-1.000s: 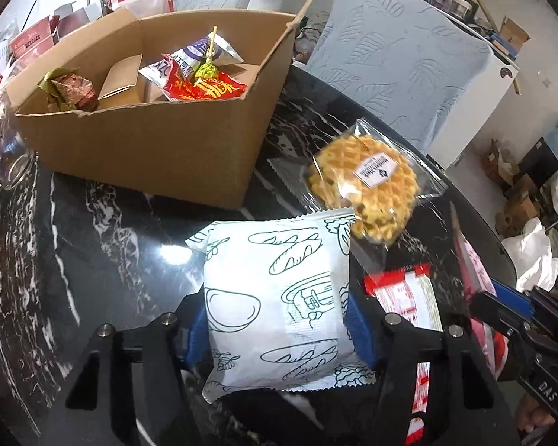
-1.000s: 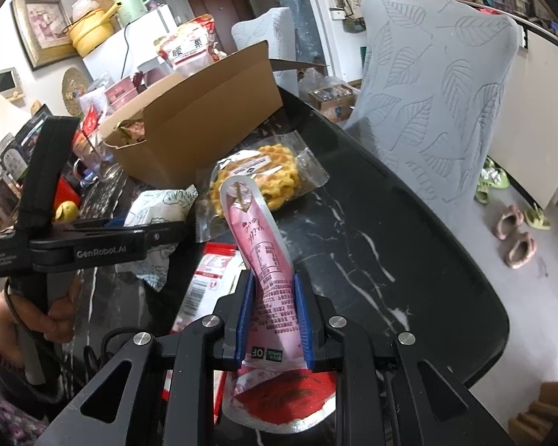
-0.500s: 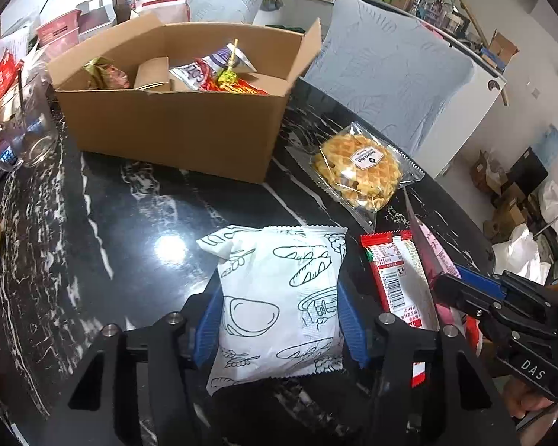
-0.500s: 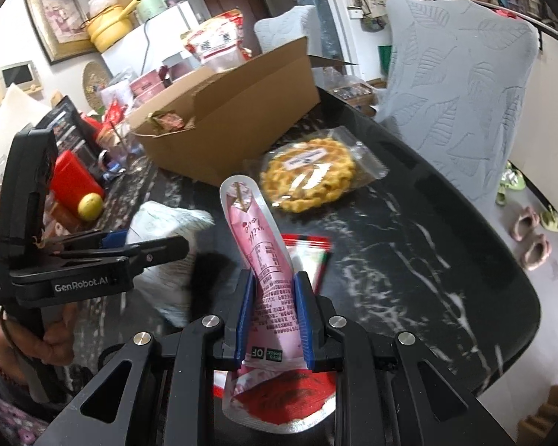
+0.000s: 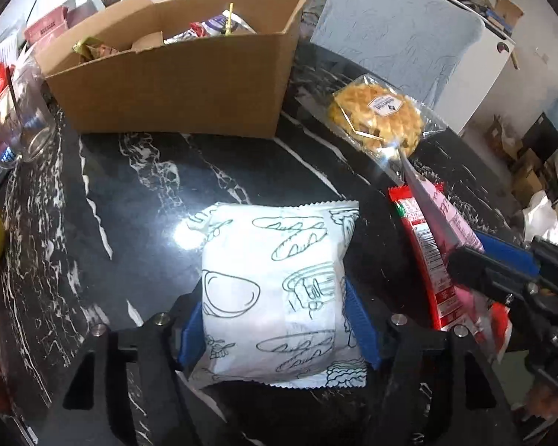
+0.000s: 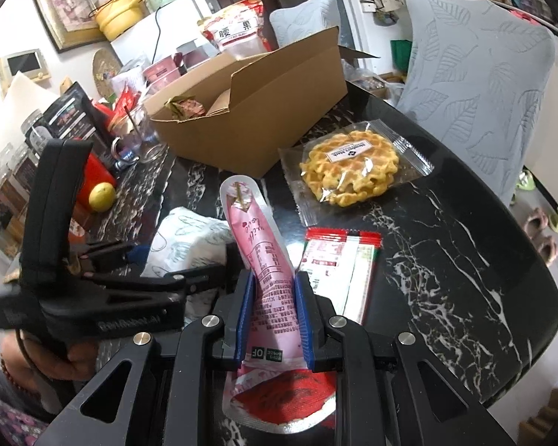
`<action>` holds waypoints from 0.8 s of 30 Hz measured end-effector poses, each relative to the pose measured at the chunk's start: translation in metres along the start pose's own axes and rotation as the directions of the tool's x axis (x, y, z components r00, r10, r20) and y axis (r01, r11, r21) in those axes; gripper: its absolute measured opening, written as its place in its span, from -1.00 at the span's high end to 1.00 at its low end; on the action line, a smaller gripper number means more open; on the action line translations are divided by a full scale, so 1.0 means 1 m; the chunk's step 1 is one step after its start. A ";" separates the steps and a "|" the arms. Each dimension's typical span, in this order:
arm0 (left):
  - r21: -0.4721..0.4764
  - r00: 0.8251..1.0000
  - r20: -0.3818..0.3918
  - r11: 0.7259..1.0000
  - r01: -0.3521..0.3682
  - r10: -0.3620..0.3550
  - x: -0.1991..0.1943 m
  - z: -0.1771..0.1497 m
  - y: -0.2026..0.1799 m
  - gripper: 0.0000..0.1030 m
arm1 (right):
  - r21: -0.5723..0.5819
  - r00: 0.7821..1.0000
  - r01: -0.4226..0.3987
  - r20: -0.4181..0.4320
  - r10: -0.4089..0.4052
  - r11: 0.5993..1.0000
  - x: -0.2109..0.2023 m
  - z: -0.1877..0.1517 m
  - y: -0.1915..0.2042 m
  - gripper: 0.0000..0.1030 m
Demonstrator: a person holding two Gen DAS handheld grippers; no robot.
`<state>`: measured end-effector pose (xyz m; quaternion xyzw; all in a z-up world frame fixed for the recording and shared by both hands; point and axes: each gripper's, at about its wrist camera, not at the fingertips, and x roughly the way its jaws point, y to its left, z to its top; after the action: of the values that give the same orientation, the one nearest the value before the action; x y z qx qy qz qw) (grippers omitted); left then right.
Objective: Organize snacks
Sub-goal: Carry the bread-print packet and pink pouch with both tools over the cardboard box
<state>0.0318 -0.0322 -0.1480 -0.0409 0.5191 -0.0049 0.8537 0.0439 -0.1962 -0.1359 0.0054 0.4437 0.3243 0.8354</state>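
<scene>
Both packets have drawn back from the cardboard box (image 5: 175,85), which now sits farther off at twelve o'clock. White bread packet (image 5: 279,293) lies between the left tool (image 5: 279,334) pads, its jaws just opened a little around it. Right tool (image 6: 272,319), narrow, clamps the pink pouch (image 6: 264,260) upright, pointing at the box across the desk (image 5: 130,193)

Black marble table (image 6: 465,260), cardboard box (image 5: 189,78), waffle packet (image 6: 349,171), perhaps lemon (image 6: 101,196)
</scene>
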 end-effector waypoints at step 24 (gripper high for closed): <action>-0.081 0.976 0.217 0.996 0.026 -0.007 -0.071 0.024 0.035 -0.08 | -0.062 0.992 -0.109 0.053 0.113 0.992 -0.009 0.033 0.026 0.57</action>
<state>0.0190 0.0076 -0.0768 -0.0810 0.4226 0.0141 0.9026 0.0512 -0.1708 -0.1014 0.0145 0.4089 0.3830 0.8282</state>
